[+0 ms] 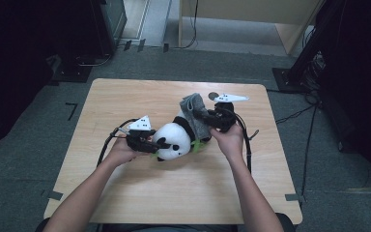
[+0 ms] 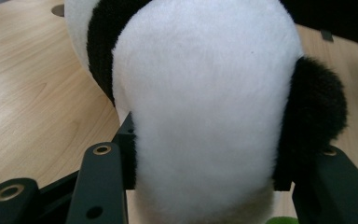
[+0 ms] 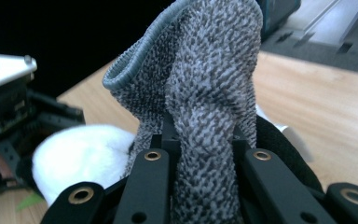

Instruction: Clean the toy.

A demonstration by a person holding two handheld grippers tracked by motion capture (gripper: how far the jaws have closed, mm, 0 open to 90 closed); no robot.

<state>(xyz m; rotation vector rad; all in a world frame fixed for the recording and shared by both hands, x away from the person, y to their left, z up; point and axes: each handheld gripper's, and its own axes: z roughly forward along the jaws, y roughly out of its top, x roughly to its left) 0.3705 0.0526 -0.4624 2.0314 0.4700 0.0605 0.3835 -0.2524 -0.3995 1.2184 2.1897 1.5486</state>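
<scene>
- Currently the left gripper (image 1: 147, 140) has its jaws on the head of the black-and-white plush panda toy (image 1: 174, 140); no earlier picture to compare.
- Left gripper view: white plush head (image 2: 205, 107) sits squarely between the two black jaws, one jaw against each side of it, pads pressing into the fur. Jaws stand part-way closed, clamped on the head.
- Black fuzzy ear (image 2: 314, 121) lies just above the right-hand jaw in that view, touching it.
- Black band of the panda's body runs beyond the head, past the jaw tips, toward the far side of the light wooden table (image 1: 125, 96).
- Right gripper (image 1: 212, 121) has its jaws closed on the grey knitted fabric sleeve with a ribbed cuff (image 3: 200, 93).
- Right gripper view: knit fabric is bunched and pinched between both jaws, rising straight up past the jaw tips; the open cuff edge curls over to the left above them.
- Panda body shows below and behind the fabric there, white to the left of the jaws, black to the right.
- High view: grey sleeve (image 1: 195, 113) sits on the panda's far end, just ahead of the right jaws; panda lies on the table between the two grippers, head toward the left one.
- Small green piece (image 1: 197, 145) sticks out under the panda, near the right hand (image 1: 229, 137).
- Left hand (image 1: 121, 152) wraps its gripper from behind.
</scene>
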